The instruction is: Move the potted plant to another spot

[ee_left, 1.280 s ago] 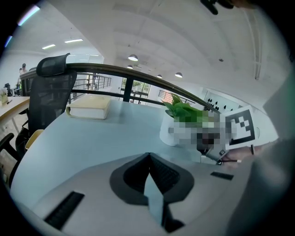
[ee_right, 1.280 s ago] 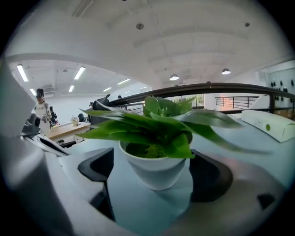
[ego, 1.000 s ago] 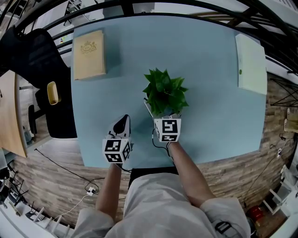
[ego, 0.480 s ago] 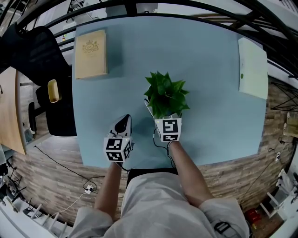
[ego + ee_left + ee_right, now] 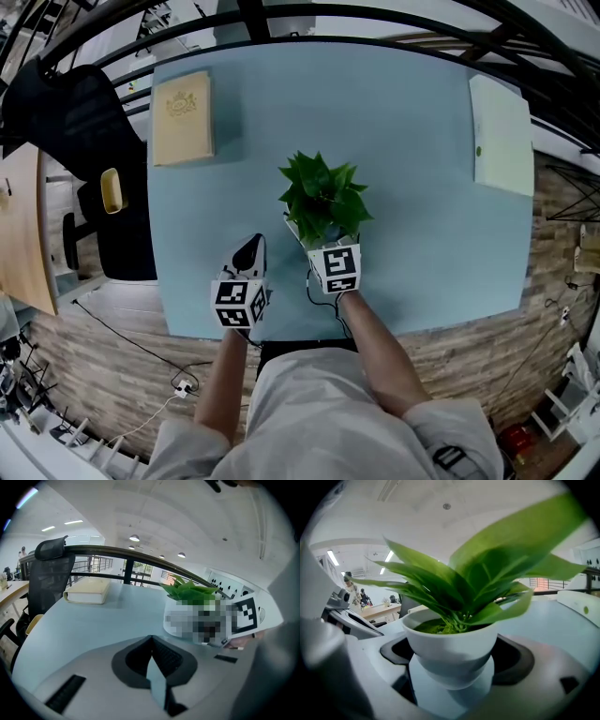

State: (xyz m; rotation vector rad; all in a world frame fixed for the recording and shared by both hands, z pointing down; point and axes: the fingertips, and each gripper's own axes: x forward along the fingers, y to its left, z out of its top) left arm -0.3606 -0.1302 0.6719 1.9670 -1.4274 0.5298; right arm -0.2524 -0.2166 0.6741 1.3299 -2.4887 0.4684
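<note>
White pot sits clamped between the jaws of the right gripper; a low grip under the leaves likely keeps the plant upright for the move. It stands midway across the table, near the front edge. The left gripper is empty, jaws together, parked aside. Head view locates the plant against the book; only the right gripper view shows jaw contact.

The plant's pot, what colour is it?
Plain white. The pot shows best in the right gripper view, right up close under the green leaves.
</note>
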